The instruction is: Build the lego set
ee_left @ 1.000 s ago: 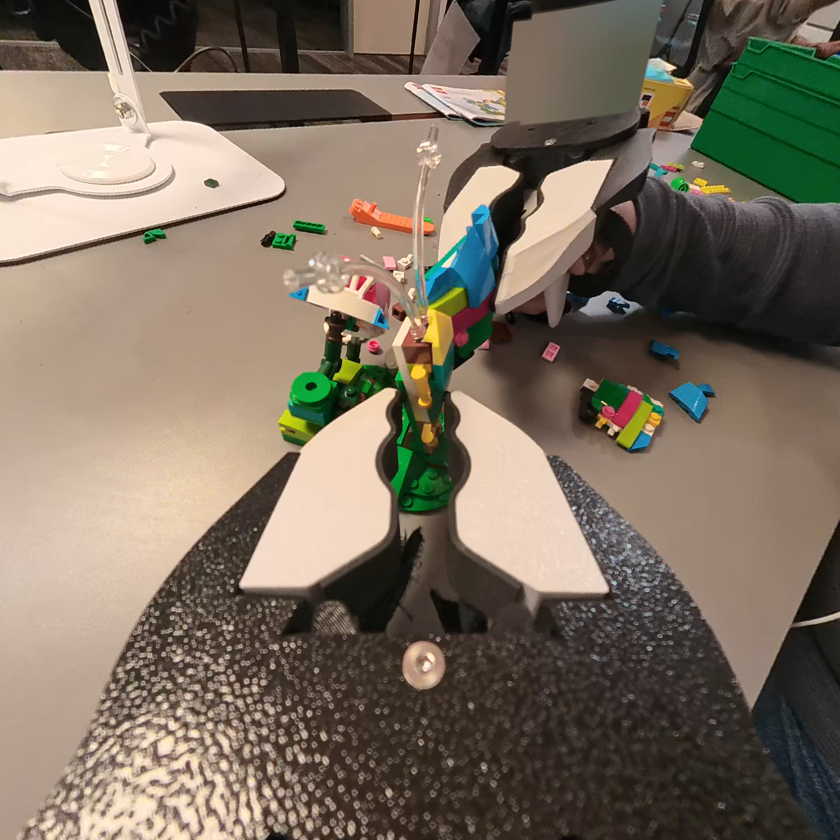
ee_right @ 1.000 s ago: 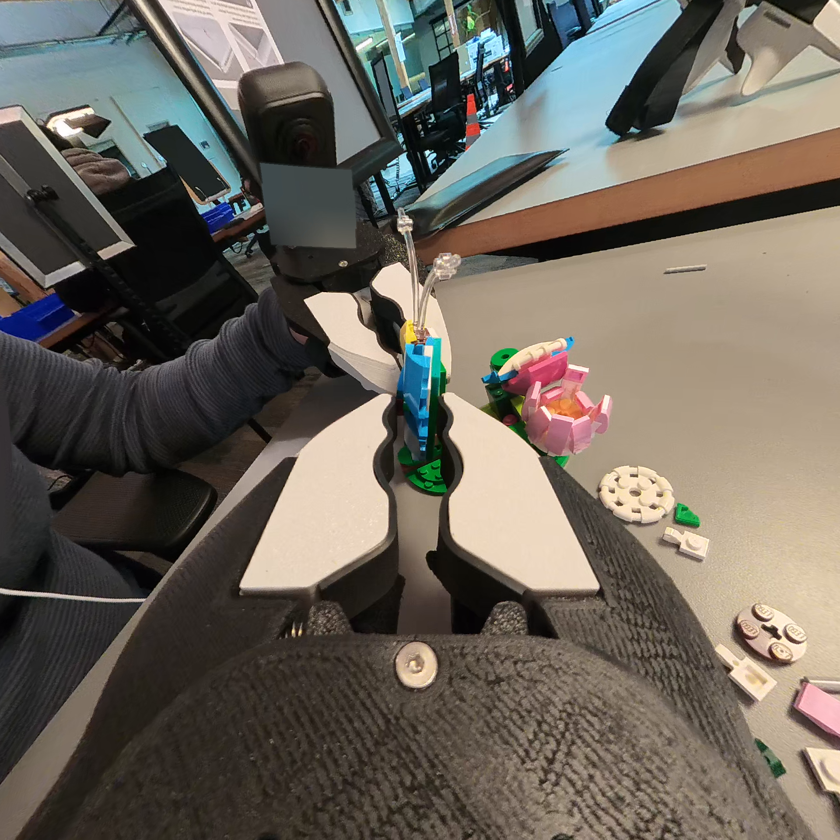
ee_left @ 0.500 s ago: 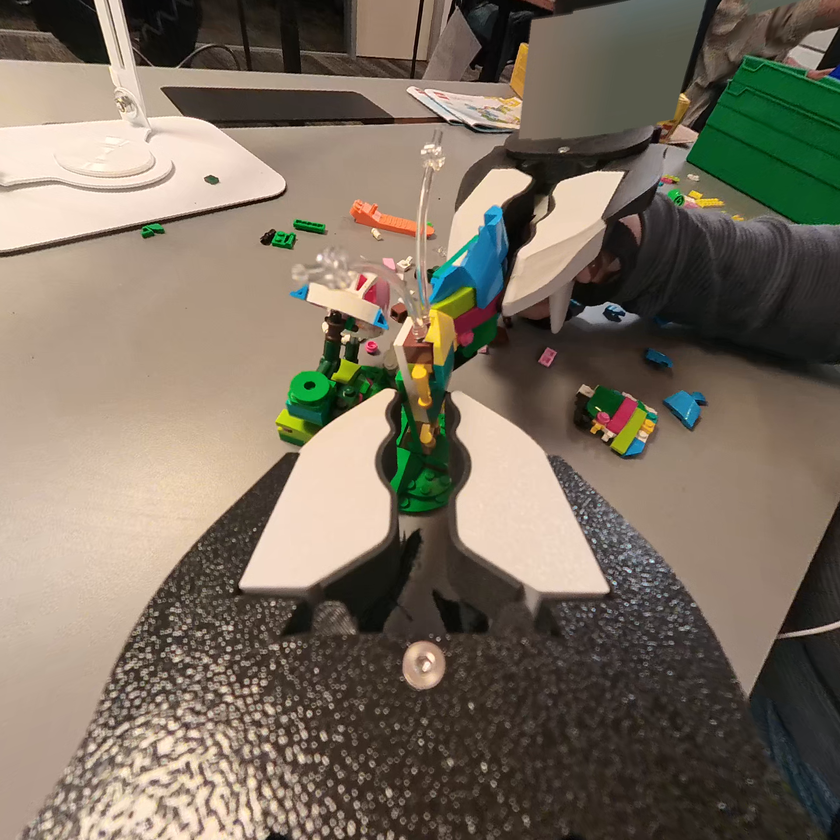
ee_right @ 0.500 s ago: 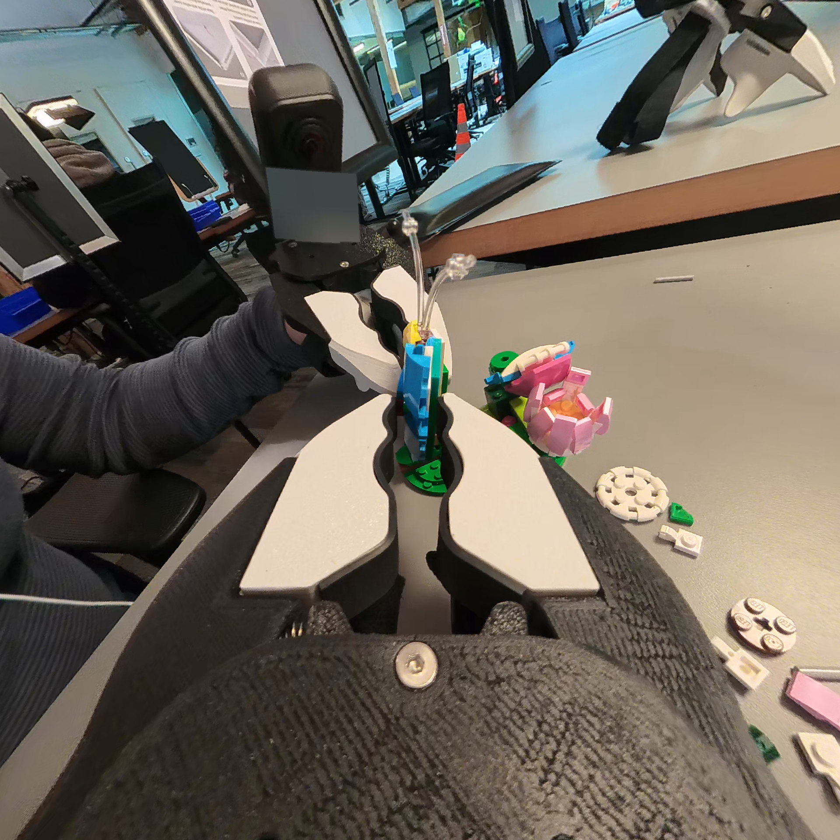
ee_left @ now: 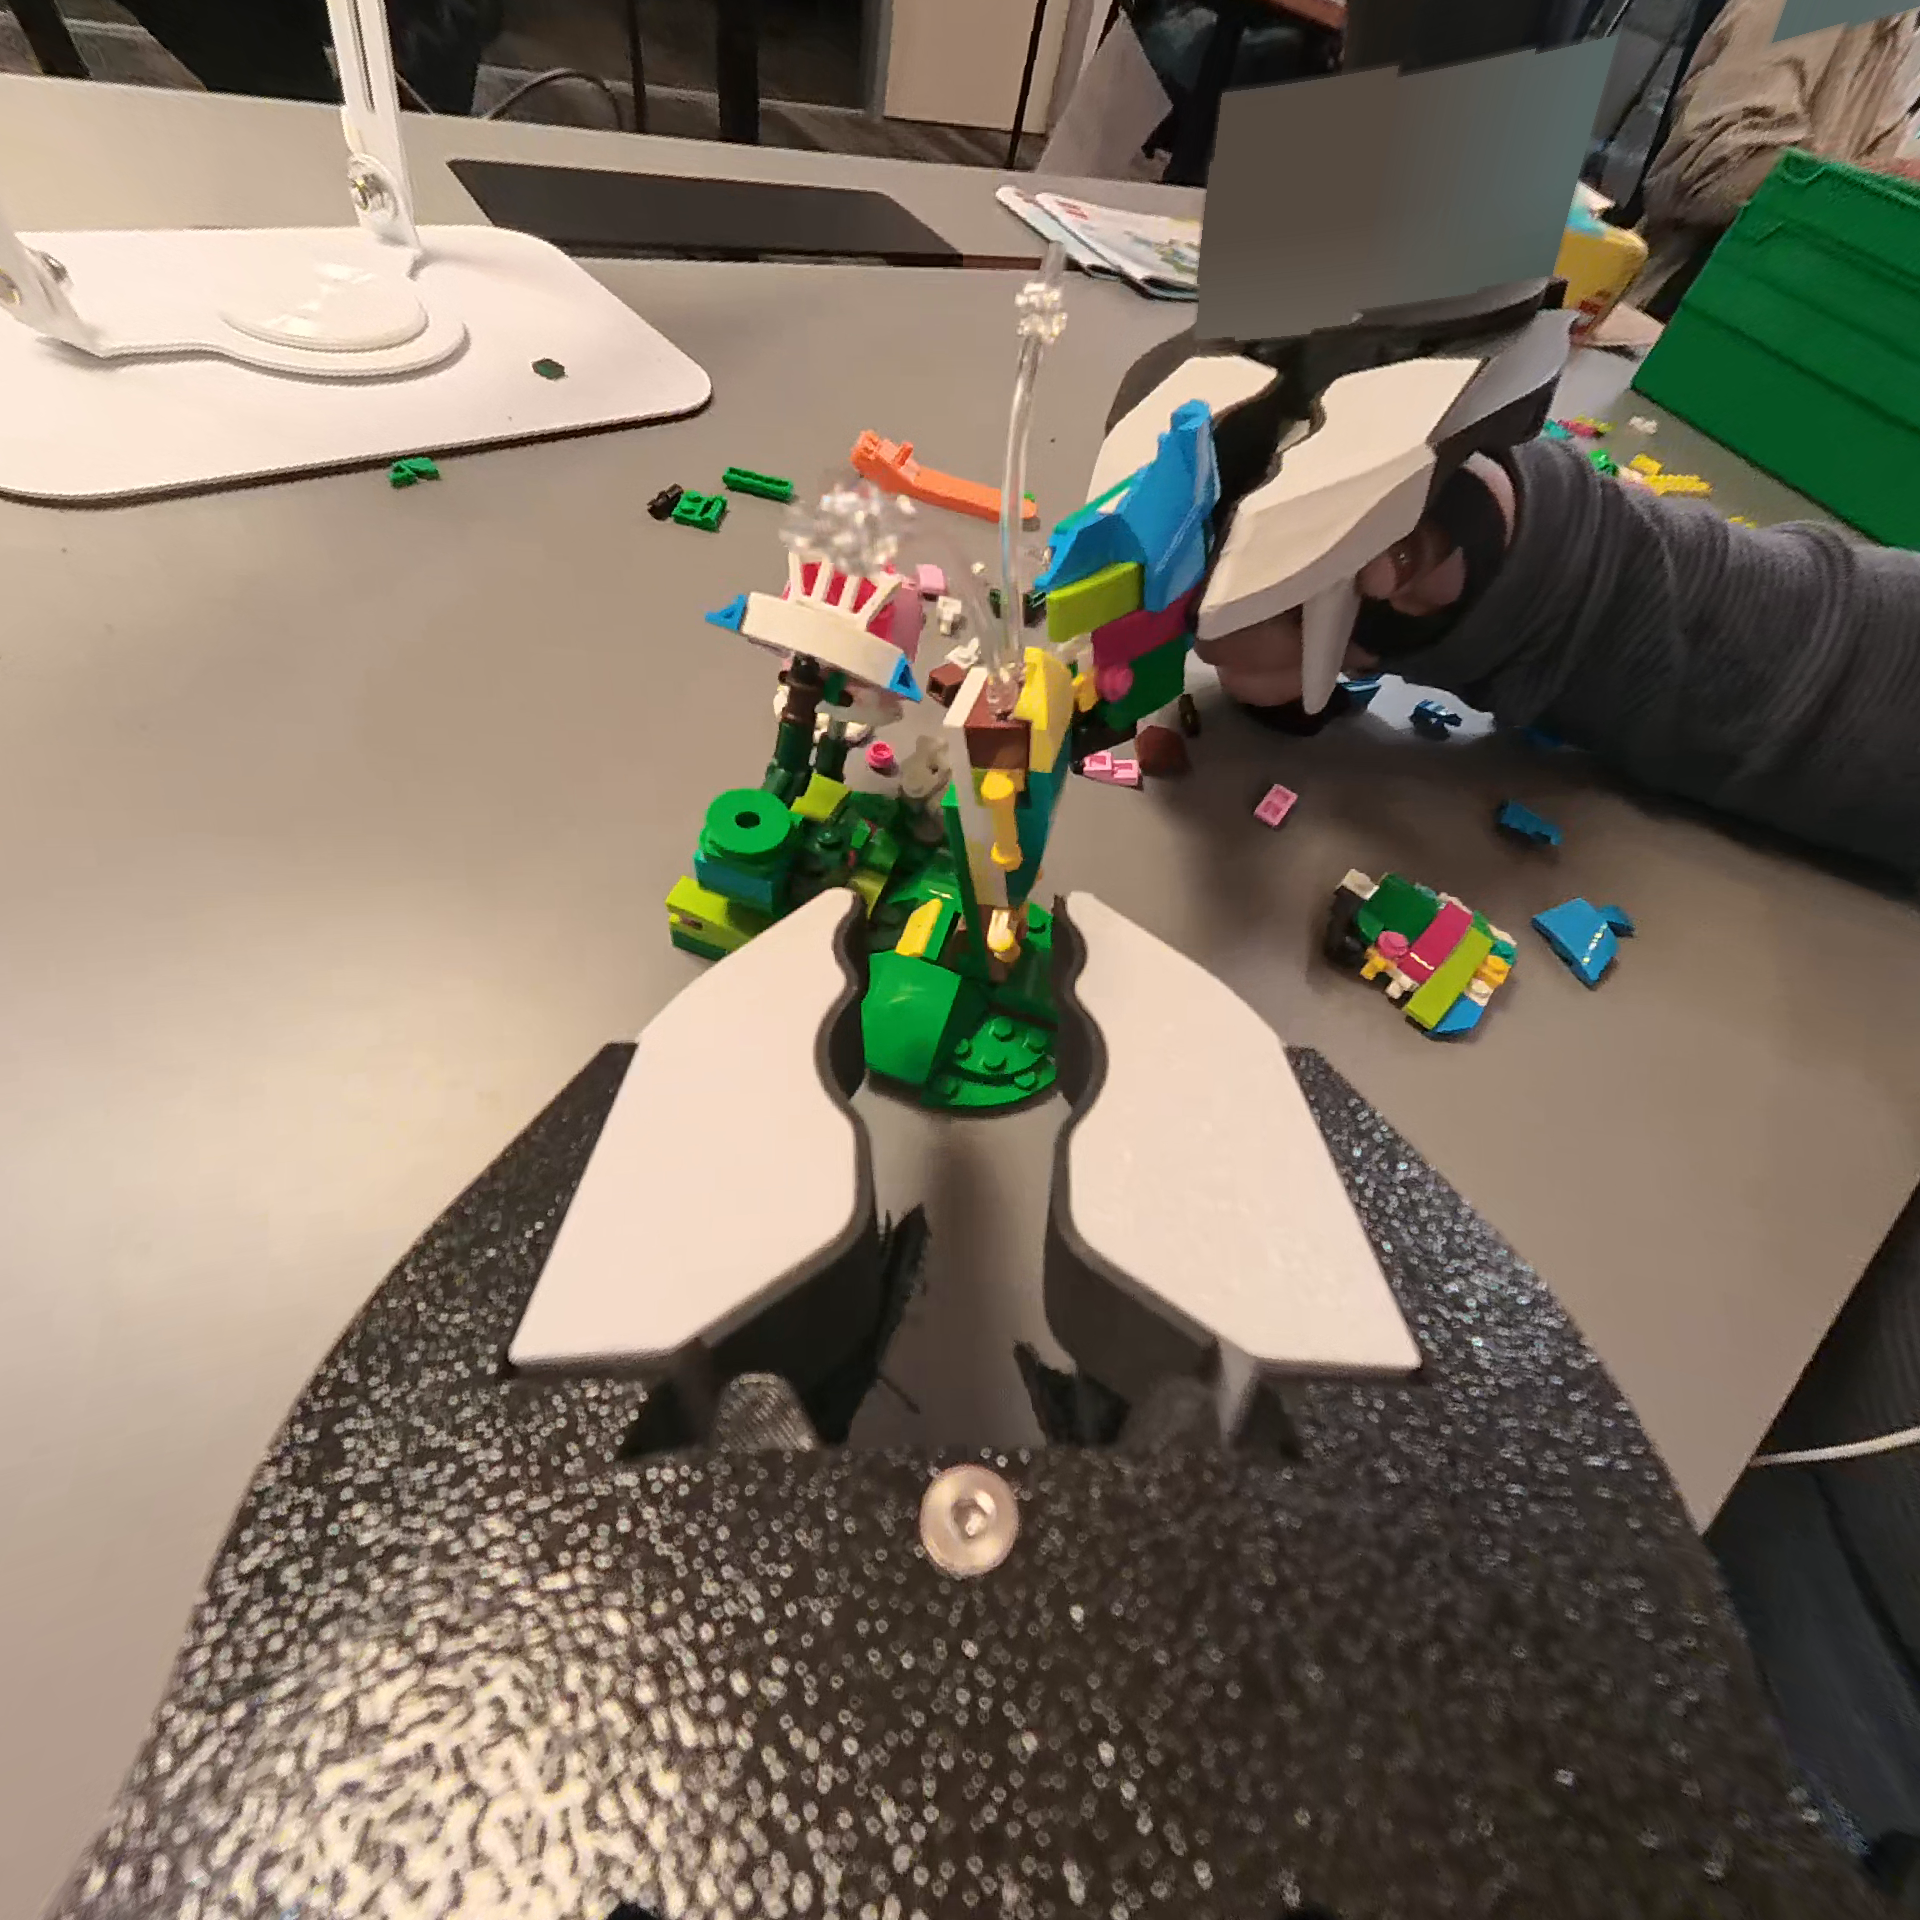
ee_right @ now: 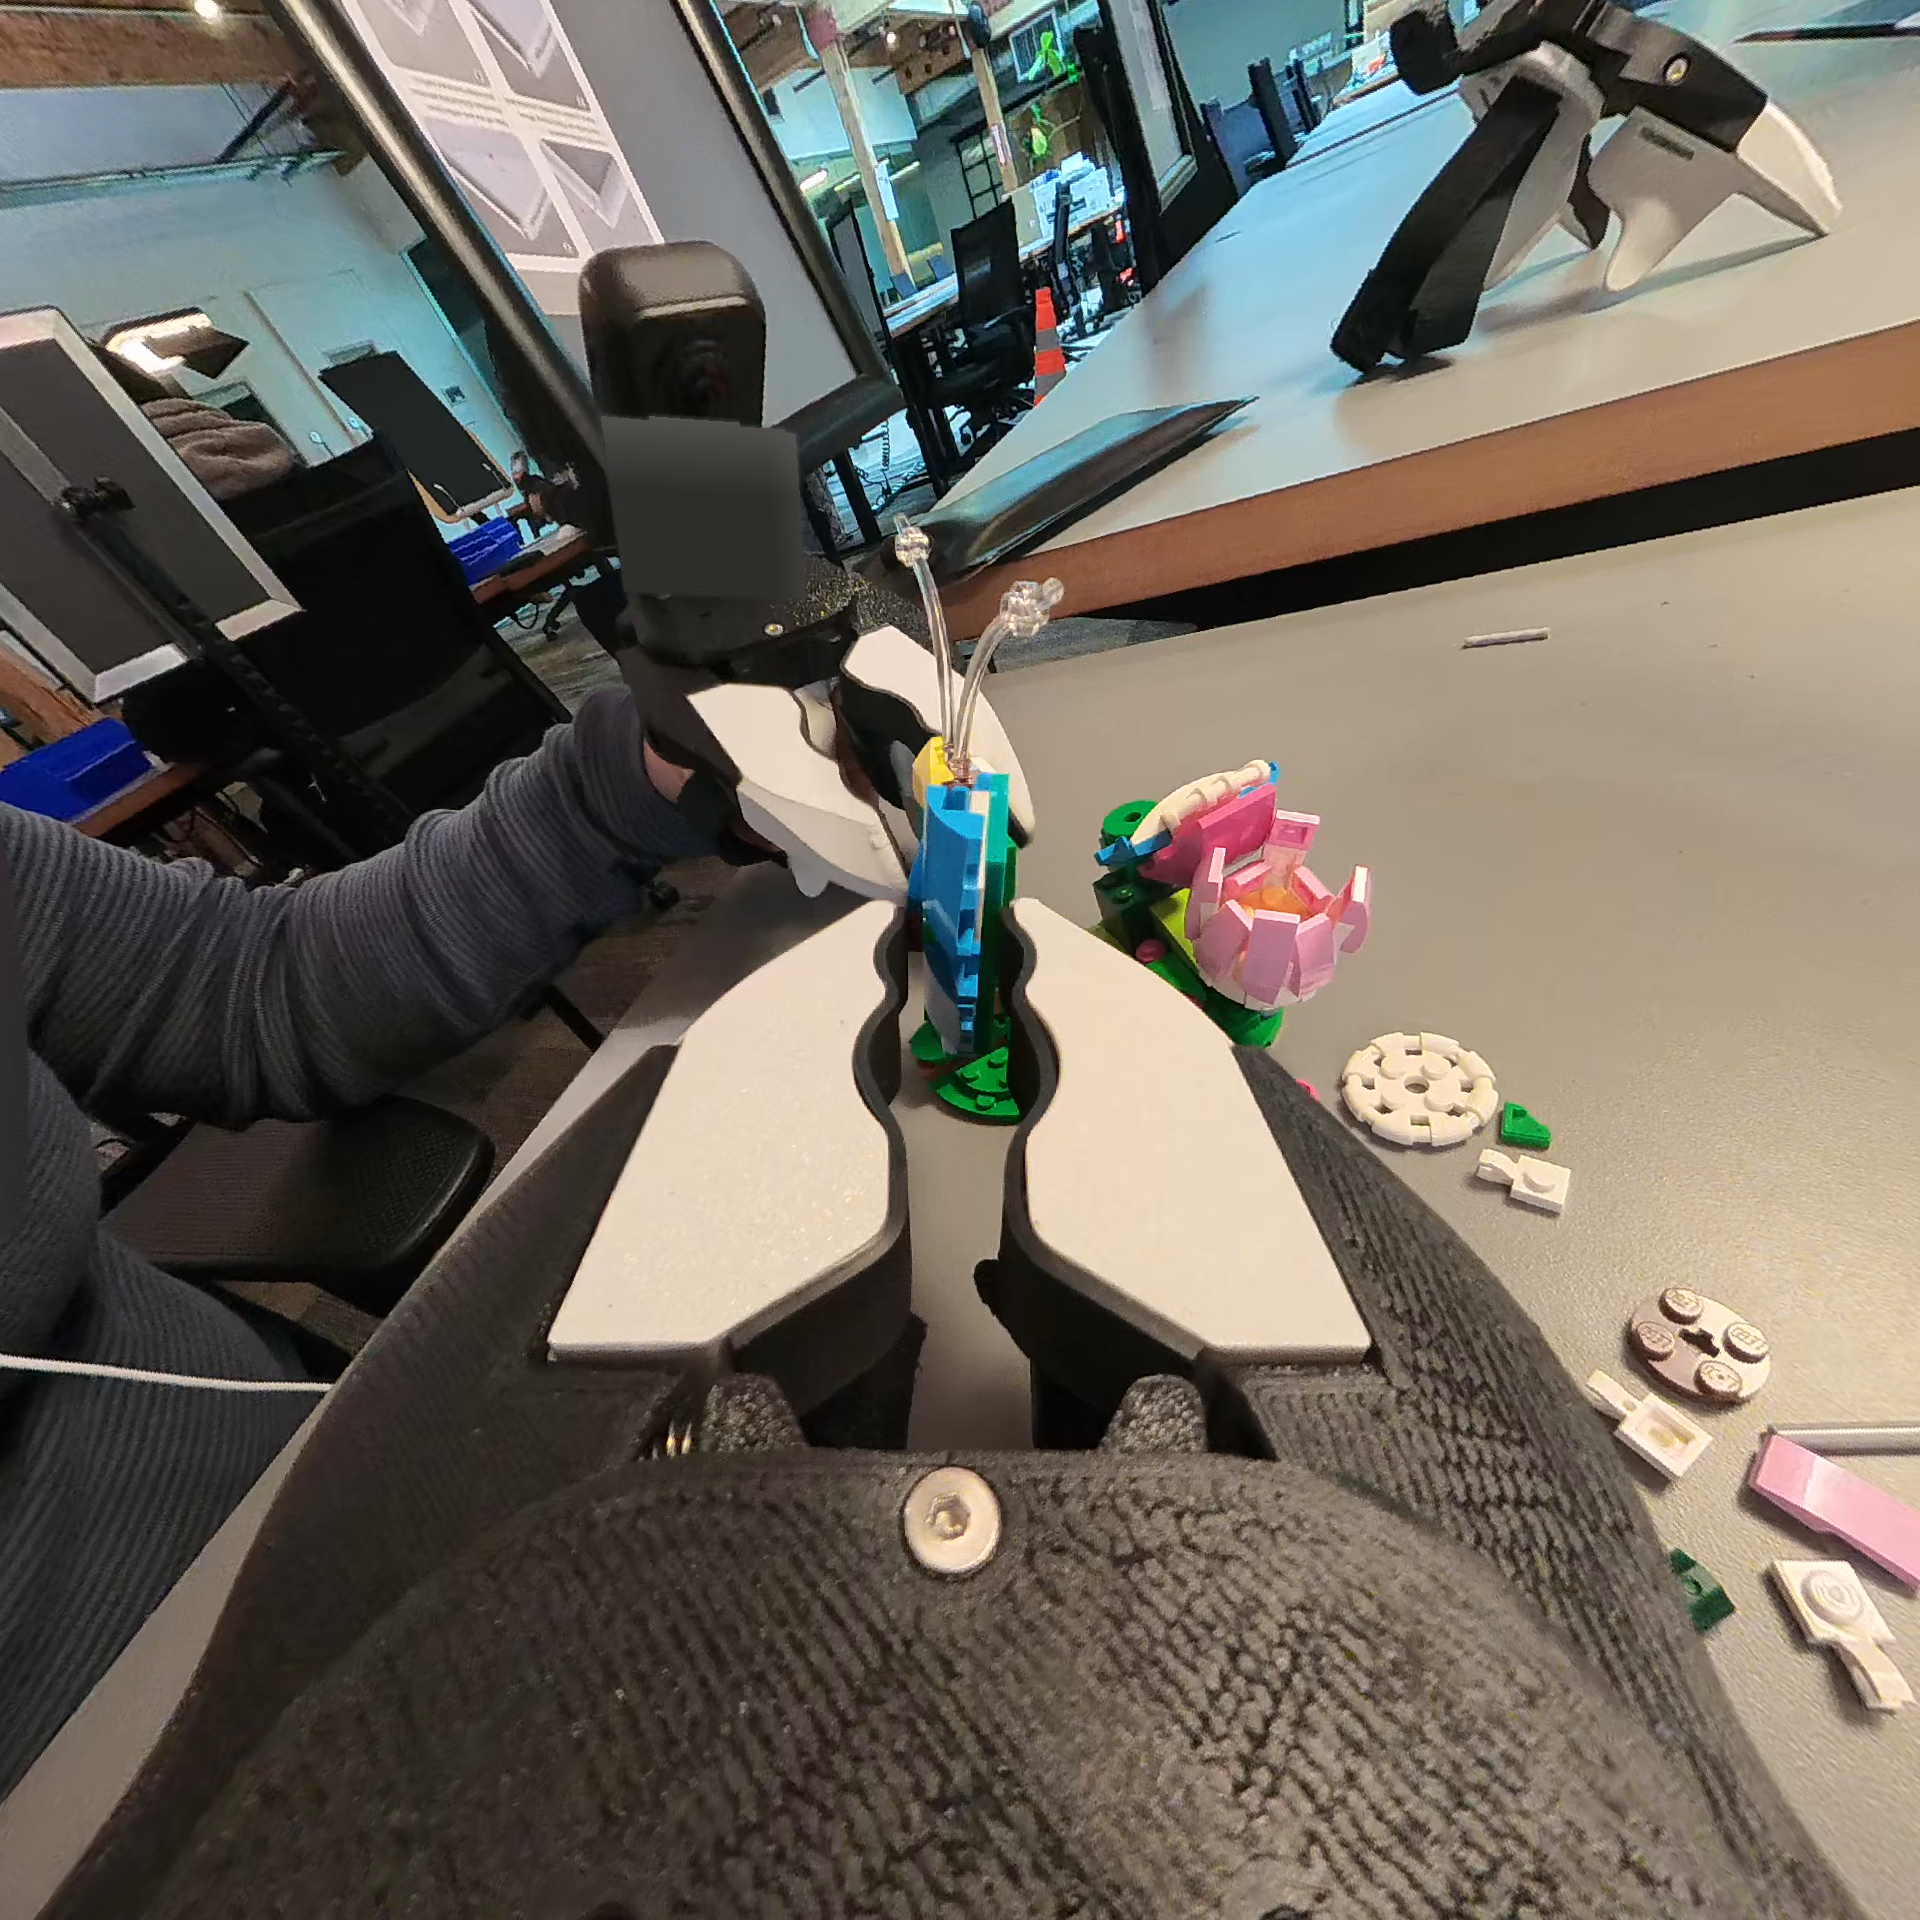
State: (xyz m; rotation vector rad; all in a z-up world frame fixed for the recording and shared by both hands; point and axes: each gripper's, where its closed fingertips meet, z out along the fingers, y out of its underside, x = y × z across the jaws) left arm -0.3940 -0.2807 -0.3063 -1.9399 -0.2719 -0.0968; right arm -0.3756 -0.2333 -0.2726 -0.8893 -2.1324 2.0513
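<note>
A butterfly model (ee_left: 1003, 748) with clear antennae (ee_left: 1023, 416) stands on a green base (ee_left: 987, 1049) beside a pink flower (ee_right: 1268, 914). My left gripper (ee_left: 961, 935) is open, its fingertips on either side of the green base near the table. My right gripper (ee_right: 956, 935) is shut on the butterfly's blue wing (ee_right: 951, 894), which is joined to the body. In the left wrist view the right gripper (ee_left: 1164, 561) comes in from the upper right, holding the wing (ee_left: 1153, 509).
A second multicoloured wing (ee_left: 1423, 951) lies on the table to the right. An orange brick separator (ee_left: 935, 483), a white lamp base (ee_left: 312, 343) and a green bin (ee_left: 1808, 343) sit farther back. Loose plates (ee_right: 1418, 1086) lie right of the flower. The gap from one gripper's tips to the other's is roughly 7 cm. From the right gripper's tips to the orange brick separator (ee_left: 935, 483) is close to 20 cm.
My left gripper's jaws have spread apart and let go of the butterfly's lower body. In the left wrist view, the right gripper and the wing have shifted a little to the right.
</note>
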